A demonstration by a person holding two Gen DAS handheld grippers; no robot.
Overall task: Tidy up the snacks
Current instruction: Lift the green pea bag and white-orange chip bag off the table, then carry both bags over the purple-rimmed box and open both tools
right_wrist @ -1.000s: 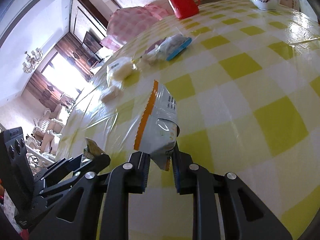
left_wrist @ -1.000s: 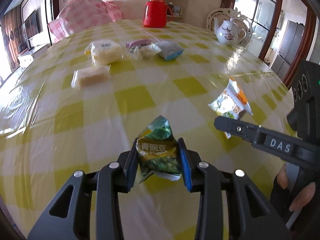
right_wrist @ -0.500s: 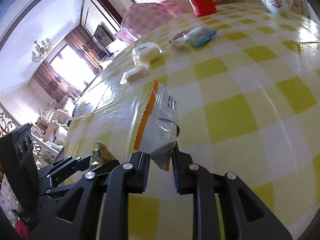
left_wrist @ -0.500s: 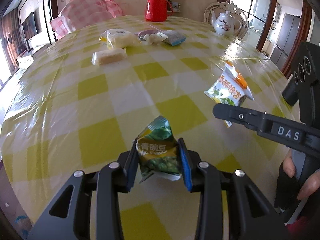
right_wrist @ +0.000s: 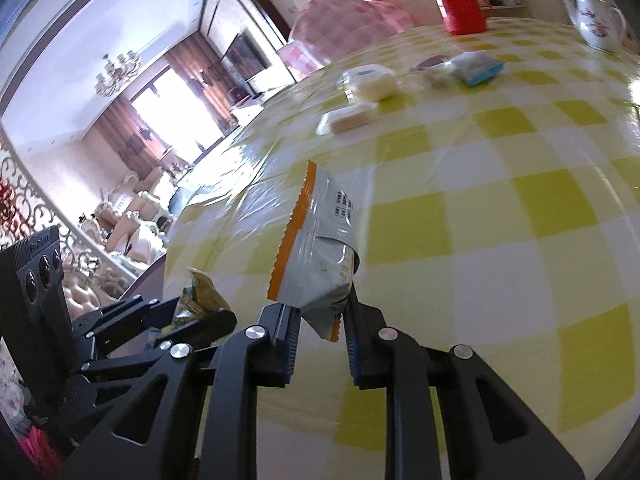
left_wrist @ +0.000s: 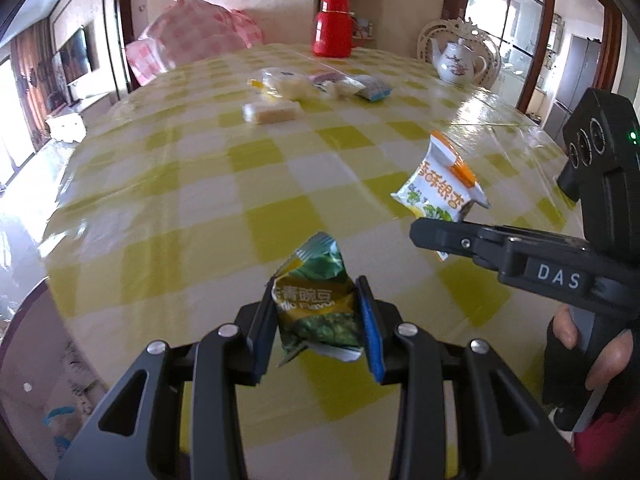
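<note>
My left gripper (left_wrist: 318, 312) is shut on a green pea snack packet (left_wrist: 316, 300), held above the near edge of the yellow-checked table (left_wrist: 200, 184). To its right, my right gripper (right_wrist: 320, 320) is shut on the lower corner of a white and orange snack packet (right_wrist: 320, 252); that packet (left_wrist: 438, 188) and the right gripper's finger (left_wrist: 452, 236) also show in the left wrist view. The left gripper (right_wrist: 188, 312) with its green packet (right_wrist: 202, 294) appears at the lower left of the right wrist view. Several more wrapped snacks (left_wrist: 312, 86) lie far across the table.
A red thermos (left_wrist: 334, 26) and a white teapot (left_wrist: 458, 60) stand at the table's far side. A pink checked bundle (left_wrist: 192, 44) sits at the back left. A pale wrapped cake (left_wrist: 272, 112) lies nearer than the snack cluster. A hand (left_wrist: 592, 352) holds the right gripper.
Both grippers have drawn back toward the near table edge, each keeping its packet; the far snacks, thermos and teapot look smaller and farther away.
</note>
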